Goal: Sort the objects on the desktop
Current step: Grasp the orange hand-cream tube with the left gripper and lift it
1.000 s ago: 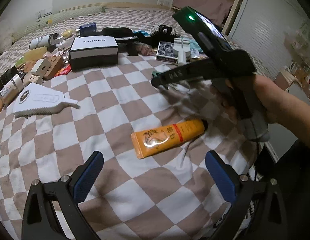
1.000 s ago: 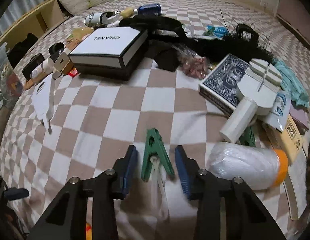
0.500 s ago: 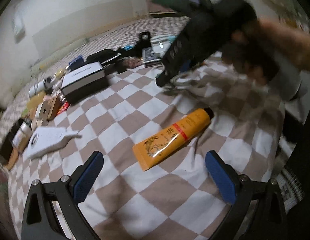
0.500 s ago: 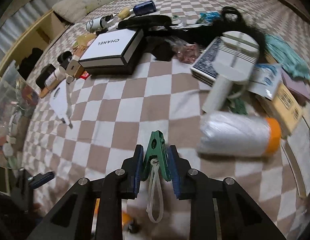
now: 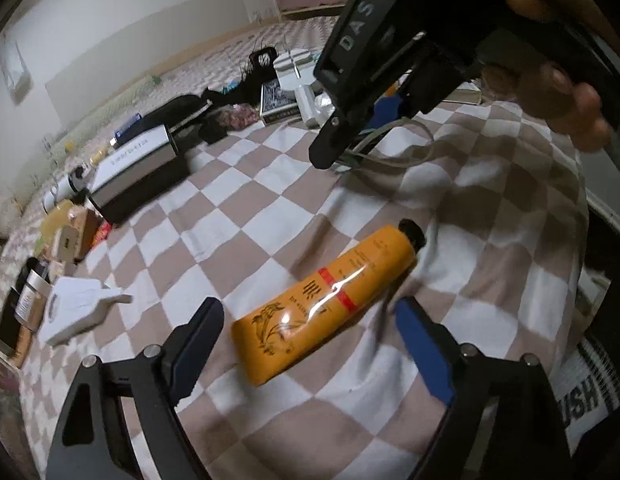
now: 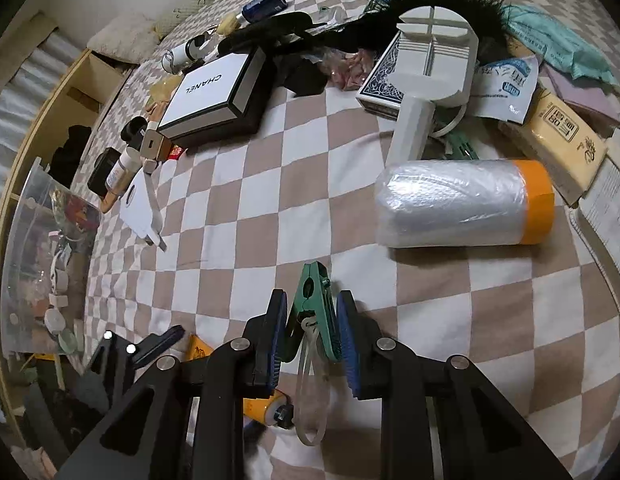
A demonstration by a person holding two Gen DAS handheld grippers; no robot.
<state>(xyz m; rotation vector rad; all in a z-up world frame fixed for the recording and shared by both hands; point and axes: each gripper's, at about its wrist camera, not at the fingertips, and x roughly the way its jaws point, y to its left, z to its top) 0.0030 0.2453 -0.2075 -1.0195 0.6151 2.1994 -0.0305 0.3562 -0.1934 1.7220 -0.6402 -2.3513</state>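
Note:
My right gripper (image 6: 310, 316) is shut on a green clothes peg (image 6: 312, 300) with a white cord loop (image 6: 310, 392), held above the checkered bedspread. In the left wrist view the right gripper (image 5: 330, 152) hangs high at upper right, cord dangling under it. My left gripper (image 5: 305, 336) is open, its blue pads either side of an orange tube (image 5: 330, 300) with a black cap that lies on the bedspread just ahead. The tube's cap end shows below the right gripper (image 6: 269, 408).
A black-and-white Chanel box (image 6: 213, 92), a card deck (image 6: 384, 80), a white round tool (image 6: 430, 60), a plastic-wrapped roll with orange end (image 6: 466, 204), a yellow packet (image 6: 558, 140) and a white flat scoop (image 5: 77, 308) lie around. Small bottles crowd the left edge (image 6: 117, 172).
My right gripper closed on the green peg and lifted it toward the near side. My left gripper moved closer to the orange tube and narrowed around it.

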